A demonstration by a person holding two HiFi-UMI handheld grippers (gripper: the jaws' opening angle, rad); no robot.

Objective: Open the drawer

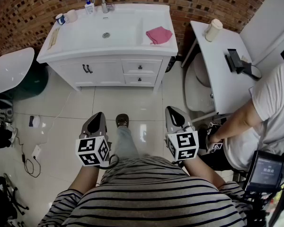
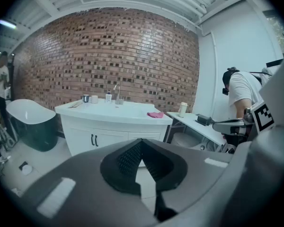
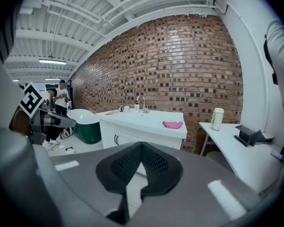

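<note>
Head view checked for the drawers?
— Checked. Found upper drawer [image 1: 141, 67] and lower drawer [image 1: 140, 80] stacked at the right of the white cabinet [image 1: 114, 59] front, just beside its double doors [image 1: 87, 69]. Logged both as shut, flush with the front.
— Anything noted on the surface [image 1: 109, 48] above?
— Noted a tap [image 1: 102, 1] behind the basin [image 1: 106, 32] and a pink cloth [image 1: 158, 34] lying at the right end, above the drawers.
— Checked left hand-held gripper [image 1: 99, 117] in its own view?
— Yes. Read jaws as closed, tips meeting, nothing between them; saw only floor [image 1: 132, 103] and cabinet beyond. Placed it over the floor, well apart from the cabinet, pointing towards it and tilted a little downward.
— Same for right hand-held gripper [image 1: 176, 113]?
— Same: jaws fully together, nothing held. Placed it about level with the left one, on the other side of the person's leg [image 1: 124, 141], well short of both drawers, touching neither
</note>
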